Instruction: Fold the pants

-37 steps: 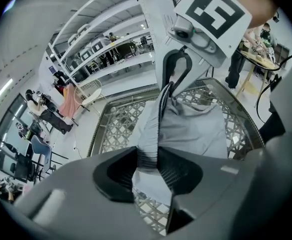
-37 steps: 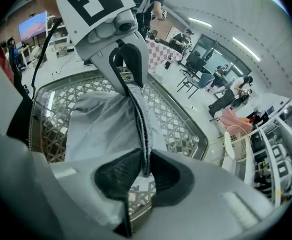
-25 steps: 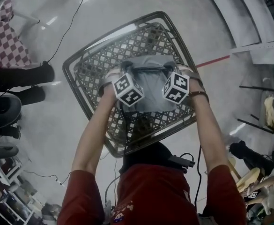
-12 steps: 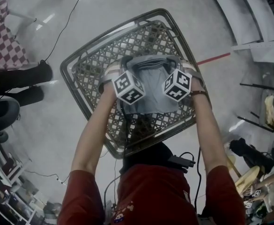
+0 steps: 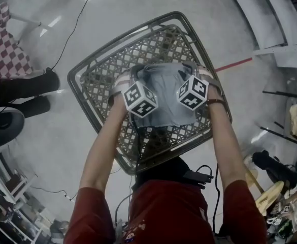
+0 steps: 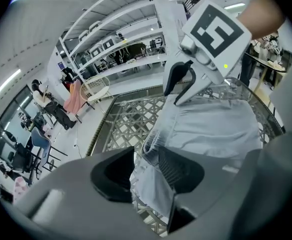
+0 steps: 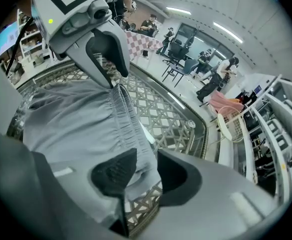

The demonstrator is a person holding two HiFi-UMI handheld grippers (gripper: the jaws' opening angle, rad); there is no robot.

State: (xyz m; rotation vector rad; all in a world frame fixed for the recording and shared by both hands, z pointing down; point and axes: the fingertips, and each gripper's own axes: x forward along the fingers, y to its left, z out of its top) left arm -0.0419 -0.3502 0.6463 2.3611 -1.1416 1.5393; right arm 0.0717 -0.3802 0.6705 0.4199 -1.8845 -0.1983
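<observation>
The grey pants (image 5: 164,93) lie in a compact, flattened bundle around the middle of the lattice-topped surface (image 5: 100,78). The left hand-held gripper (image 6: 145,159) stands at the bundle's left side. Its jaws are apart, and the cloth's edge sits between them without being pinched. The right hand-held gripper (image 7: 146,165) stands at the opposite side, by the gathered waistband (image 7: 123,114). Its jaws have just been opening and now stand apart, with cloth lying loose between them.
</observation>
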